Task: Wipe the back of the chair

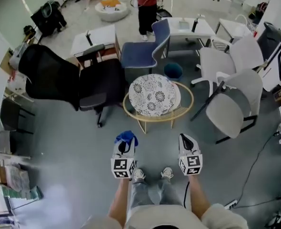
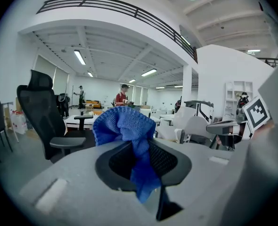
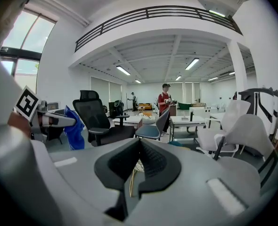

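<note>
My left gripper (image 1: pixel 125 146) is shut on a bunched blue cloth (image 1: pixel 126 137). In the left gripper view the cloth (image 2: pixel 125 126) bulges out above the jaws and a tail hangs down between them. My right gripper (image 1: pixel 186 141) is held level beside it, shut, with nothing in it (image 3: pixel 138 161). Both grippers hang over bare floor, short of any chair. Straight ahead stands a round rattan chair (image 1: pixel 178 112) with a patterned white cushion (image 1: pixel 154 95). A black mesh office chair (image 1: pixel 55 75) stands to the left of it, with its tall back (image 2: pixel 37 112) showing in the left gripper view.
A blue chair (image 1: pixel 145 49) stands behind the rattan one. White chairs (image 1: pixel 235 99) crowd the right side, with white tables (image 1: pixel 190 27) behind. A person in red (image 1: pixel 145 4) stands far back. Shelves and boxes (image 1: pixel 7 175) line the left, and cables (image 1: pixel 255 166) run on the floor at right.
</note>
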`<state>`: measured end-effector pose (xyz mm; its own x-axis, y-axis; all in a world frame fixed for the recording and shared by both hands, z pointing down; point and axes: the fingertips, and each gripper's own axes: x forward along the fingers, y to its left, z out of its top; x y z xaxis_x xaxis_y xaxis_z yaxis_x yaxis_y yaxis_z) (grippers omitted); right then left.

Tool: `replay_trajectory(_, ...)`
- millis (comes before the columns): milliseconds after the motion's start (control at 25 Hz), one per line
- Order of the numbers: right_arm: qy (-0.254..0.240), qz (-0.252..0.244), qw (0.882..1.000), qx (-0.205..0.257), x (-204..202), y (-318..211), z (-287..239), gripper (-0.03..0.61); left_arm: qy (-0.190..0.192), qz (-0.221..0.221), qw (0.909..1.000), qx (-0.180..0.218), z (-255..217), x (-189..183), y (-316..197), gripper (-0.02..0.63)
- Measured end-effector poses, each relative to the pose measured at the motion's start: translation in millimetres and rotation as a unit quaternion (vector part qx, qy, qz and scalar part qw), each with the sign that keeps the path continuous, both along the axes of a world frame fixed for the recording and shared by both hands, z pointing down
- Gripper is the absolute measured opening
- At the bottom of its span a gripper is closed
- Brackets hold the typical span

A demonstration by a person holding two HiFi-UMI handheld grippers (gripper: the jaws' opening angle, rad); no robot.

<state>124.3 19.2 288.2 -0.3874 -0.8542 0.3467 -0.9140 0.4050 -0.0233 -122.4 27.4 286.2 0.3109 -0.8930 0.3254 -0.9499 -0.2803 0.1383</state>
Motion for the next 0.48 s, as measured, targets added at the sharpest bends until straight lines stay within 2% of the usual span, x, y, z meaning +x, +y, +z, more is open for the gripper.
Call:
replay_trajectory(240, 0.007, -0.008, 1.0, 0.028, -2, -9, -60, 0.0, 0.011, -0.008, 0.9995, 0.027, -57, -5, -9, 0.077)
replay_trajectory(480, 0.011, 0.001, 0.999, 0.039, 4, -11, -96, 0.0, -0.001, 0.005, 0.9991, 0.042, -96, -14, -10, 0.077)
